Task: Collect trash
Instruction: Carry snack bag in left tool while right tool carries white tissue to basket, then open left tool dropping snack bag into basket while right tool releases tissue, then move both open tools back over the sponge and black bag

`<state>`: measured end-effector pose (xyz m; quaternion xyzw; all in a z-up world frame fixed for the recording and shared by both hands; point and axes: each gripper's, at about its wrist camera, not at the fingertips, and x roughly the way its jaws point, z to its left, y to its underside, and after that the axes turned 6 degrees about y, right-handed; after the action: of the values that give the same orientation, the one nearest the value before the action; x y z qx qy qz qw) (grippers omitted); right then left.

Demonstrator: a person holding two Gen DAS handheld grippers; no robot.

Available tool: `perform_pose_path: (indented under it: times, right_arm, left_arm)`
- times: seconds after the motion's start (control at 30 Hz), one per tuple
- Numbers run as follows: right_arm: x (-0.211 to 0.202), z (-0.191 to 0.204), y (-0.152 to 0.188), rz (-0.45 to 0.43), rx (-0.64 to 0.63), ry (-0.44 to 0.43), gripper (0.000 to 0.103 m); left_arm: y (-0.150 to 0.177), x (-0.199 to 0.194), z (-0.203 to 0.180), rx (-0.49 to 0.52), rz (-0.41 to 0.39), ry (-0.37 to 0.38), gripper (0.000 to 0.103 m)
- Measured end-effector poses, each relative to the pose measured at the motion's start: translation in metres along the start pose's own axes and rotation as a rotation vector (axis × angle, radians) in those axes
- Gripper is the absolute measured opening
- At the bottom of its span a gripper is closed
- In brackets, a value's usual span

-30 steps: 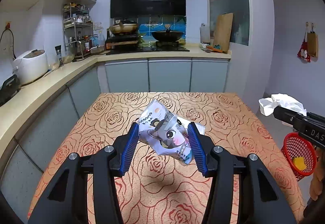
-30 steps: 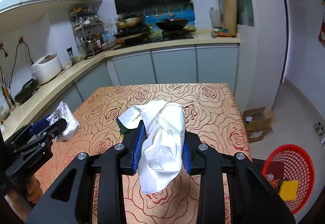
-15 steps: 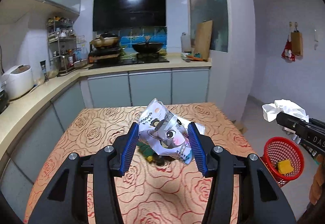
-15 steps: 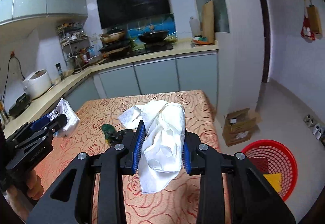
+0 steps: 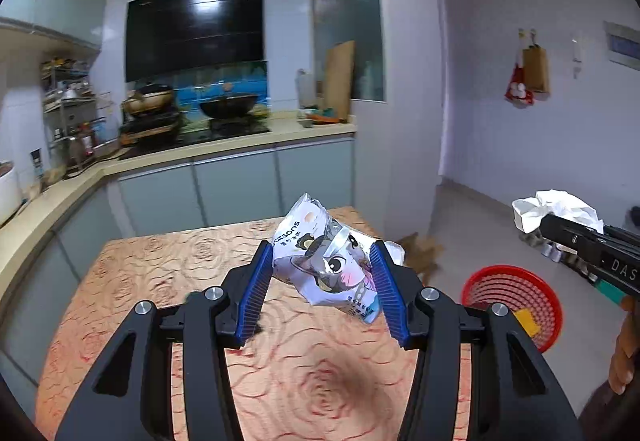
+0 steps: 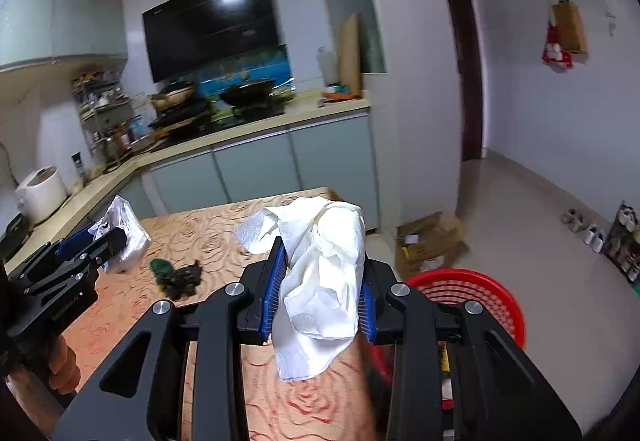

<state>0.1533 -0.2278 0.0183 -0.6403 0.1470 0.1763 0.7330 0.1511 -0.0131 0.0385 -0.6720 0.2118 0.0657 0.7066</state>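
Observation:
My left gripper (image 5: 322, 271) is shut on a crumpled snack bag (image 5: 326, 267) printed with a cartoon cat, held above the rose-patterned table (image 5: 160, 273). My right gripper (image 6: 322, 277) is shut on a wad of white paper towel (image 6: 324, 281), held over the table's right edge. A red mesh basket (image 6: 480, 293) stands on the floor right of the table, with a yellow item inside (image 5: 528, 321). The right gripper with the towel also shows in the left wrist view (image 5: 560, 217). The left gripper with its bag shows in the right wrist view (image 6: 96, 241).
A dark green and black scrap (image 6: 176, 275) lies on the table. A cardboard box (image 6: 428, 241) sits on the floor past the table. Kitchen counters (image 5: 224, 149) with a stove run behind and to the left. Shoes (image 6: 580, 225) line the far right floor.
Both grippers have pulled back and swung right with their loads. The table looks farther, and the red basket now sits closer and larger in both views.

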Motion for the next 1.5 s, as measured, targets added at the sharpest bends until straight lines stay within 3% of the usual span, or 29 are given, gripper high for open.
perform_pose_path:
  times: [0.3, 0.67, 0.93, 1.23, 1.5]
  right_arm:
    - [-0.006, -0.055, 0.006, -0.003, 0.064, 0.133, 0.031]
    - [0.024, -0.113, 0.04, 0.107, 0.121, 0.252, 0.031]
    - [0.062, -0.131, 0.058, 0.218, 0.128, 0.243, 0.032]
    - [0.092, -0.136, 0.071, 0.307, 0.126, 0.219, 0.034]
    - [0.105, -0.136, 0.082, 0.37, 0.154, 0.17, 0.054]
  left_arm:
    - [0.002, 0.03, -0.059, 0.055, 0.025, 0.146, 0.048]
    - [0.02, 0.104, -0.132, 0.103, 0.159, 0.318, 0.048]
    - [0.038, 0.143, -0.162, 0.132, 0.248, 0.368, 0.049]
    - [0.045, 0.162, -0.175, 0.139, 0.288, 0.41, 0.051]
    - [0.047, 0.166, -0.172, 0.12, 0.299, 0.435, 0.058]
